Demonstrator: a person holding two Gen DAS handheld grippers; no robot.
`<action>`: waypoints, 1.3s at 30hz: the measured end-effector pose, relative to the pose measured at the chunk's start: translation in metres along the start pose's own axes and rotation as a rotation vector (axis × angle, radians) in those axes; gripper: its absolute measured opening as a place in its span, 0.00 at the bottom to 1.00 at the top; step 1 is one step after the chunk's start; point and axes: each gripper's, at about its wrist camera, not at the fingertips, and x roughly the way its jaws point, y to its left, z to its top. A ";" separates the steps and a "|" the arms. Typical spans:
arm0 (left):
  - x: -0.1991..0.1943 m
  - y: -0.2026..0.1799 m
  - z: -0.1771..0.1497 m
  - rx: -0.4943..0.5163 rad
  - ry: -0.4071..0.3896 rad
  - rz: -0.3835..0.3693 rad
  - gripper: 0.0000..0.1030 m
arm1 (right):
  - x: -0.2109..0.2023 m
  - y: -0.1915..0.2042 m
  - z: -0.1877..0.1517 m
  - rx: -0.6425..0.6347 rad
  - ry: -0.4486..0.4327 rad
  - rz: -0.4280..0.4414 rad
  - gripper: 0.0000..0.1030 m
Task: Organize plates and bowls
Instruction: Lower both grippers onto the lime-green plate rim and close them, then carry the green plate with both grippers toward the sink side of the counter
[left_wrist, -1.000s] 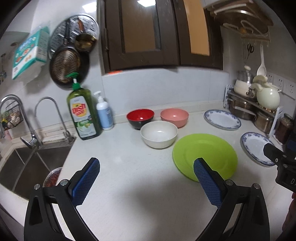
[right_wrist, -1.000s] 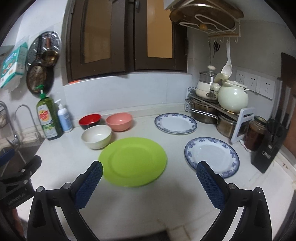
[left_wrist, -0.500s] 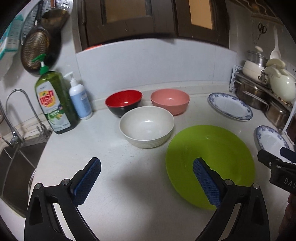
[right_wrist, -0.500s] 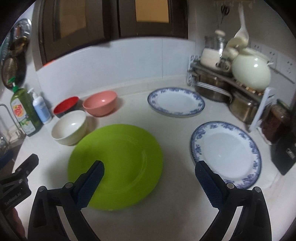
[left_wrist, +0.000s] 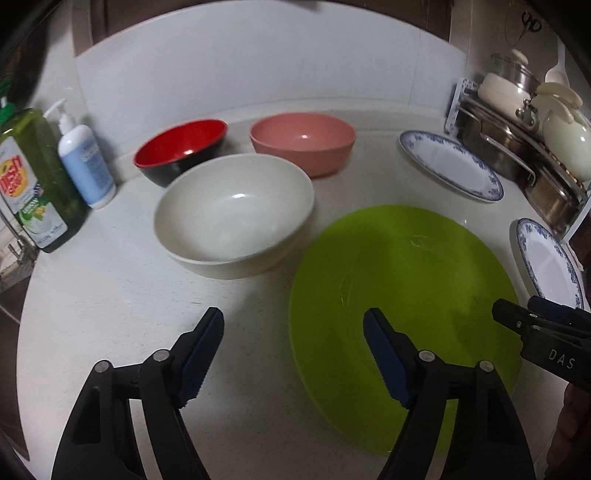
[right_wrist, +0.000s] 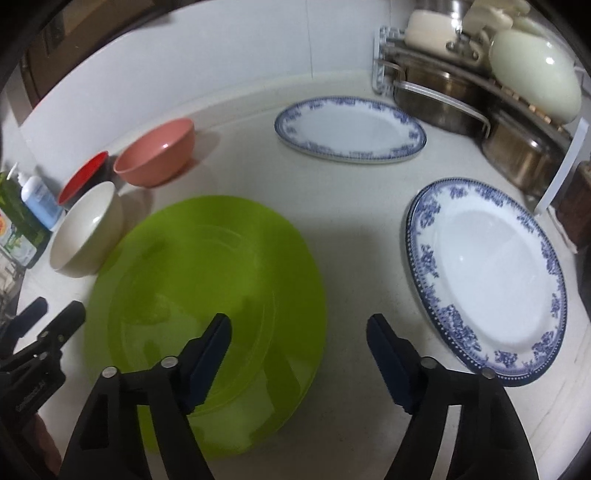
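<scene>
A large lime-green plate (left_wrist: 402, 295) (right_wrist: 207, 295) lies flat on the white counter. My left gripper (left_wrist: 293, 325) hangs over its left rim, jaws closing, the rim in the gap but no pad touching it. My right gripper (right_wrist: 299, 332) hangs over its right rim, jaws closing too, pads clear of it. Behind stand a cream bowl (left_wrist: 234, 218) (right_wrist: 86, 232), a red bowl (left_wrist: 181, 149) (right_wrist: 83, 177) and a pink bowl (left_wrist: 303, 142) (right_wrist: 157, 153). Two blue-rimmed white plates lie on the right: the far plate (left_wrist: 450, 170) (right_wrist: 351, 129) and the near plate (left_wrist: 548, 266) (right_wrist: 487, 280).
A green soap bottle (left_wrist: 33, 177) and a white pump bottle (left_wrist: 85, 158) stand at the left by the wall. A rack with steel pots (right_wrist: 443, 96) and a cream kettle (right_wrist: 535, 70) fills the back right corner. The sink edge (left_wrist: 11, 266) is at far left.
Both grippers came down and forward toward the green plate, tilting further downward. Their jaws narrowed from wide open. The dishes have stayed put.
</scene>
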 end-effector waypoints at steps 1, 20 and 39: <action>0.003 -0.001 0.001 0.003 0.007 -0.004 0.74 | 0.004 -0.001 0.001 0.001 0.016 -0.001 0.70; 0.037 -0.006 0.008 -0.020 0.156 -0.076 0.40 | 0.037 0.001 0.024 -0.030 0.141 0.045 0.44; 0.009 -0.001 0.000 -0.018 0.119 -0.063 0.38 | 0.019 0.003 0.019 -0.016 0.151 0.043 0.39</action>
